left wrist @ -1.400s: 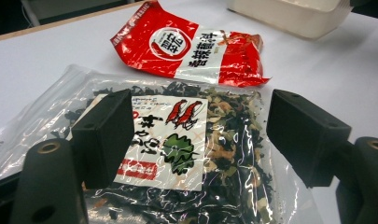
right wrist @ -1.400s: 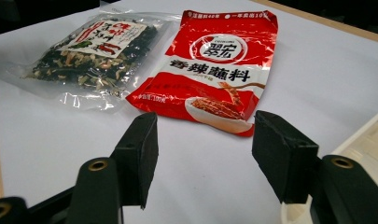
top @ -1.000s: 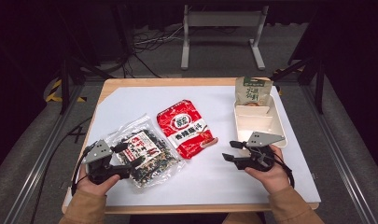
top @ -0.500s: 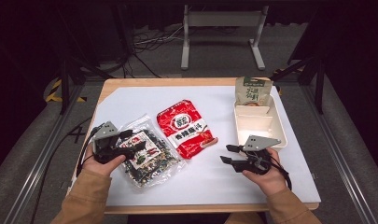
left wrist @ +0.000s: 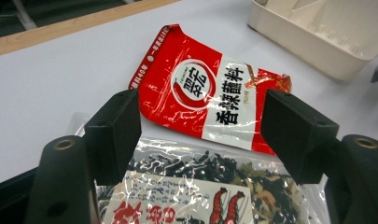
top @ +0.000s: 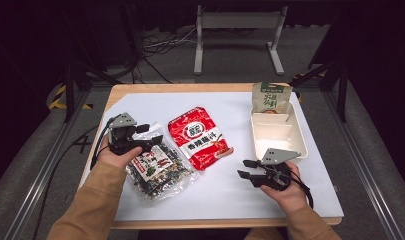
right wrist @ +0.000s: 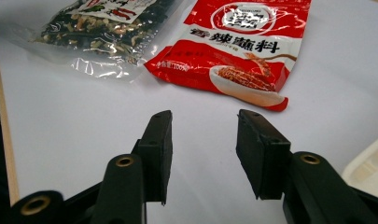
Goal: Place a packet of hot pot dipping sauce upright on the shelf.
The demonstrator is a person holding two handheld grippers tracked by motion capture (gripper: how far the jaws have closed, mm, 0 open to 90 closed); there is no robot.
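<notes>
While both tongs hang empty:
Left tongs point(top: 152, 136): wide, over clear bag point(top: 157, 170) beside red packet point(top: 199, 137).
Right tongs point(top: 244, 169): half-open (just been closing), near red packet.

Three packets point(top: 199, 136), one tray point(top: 277, 134), two hand-held grippers point(top: 149, 137)

Left tool point(top: 152, 134) agape, right tool point(top: 244, 169) half-narrowed, empty.

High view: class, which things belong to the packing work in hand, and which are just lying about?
In the job: red sachet, clear dried-mix bag, green packet, white tray, left gripper, right gripper.
Lying about: floor cables, metal stand.
</notes>
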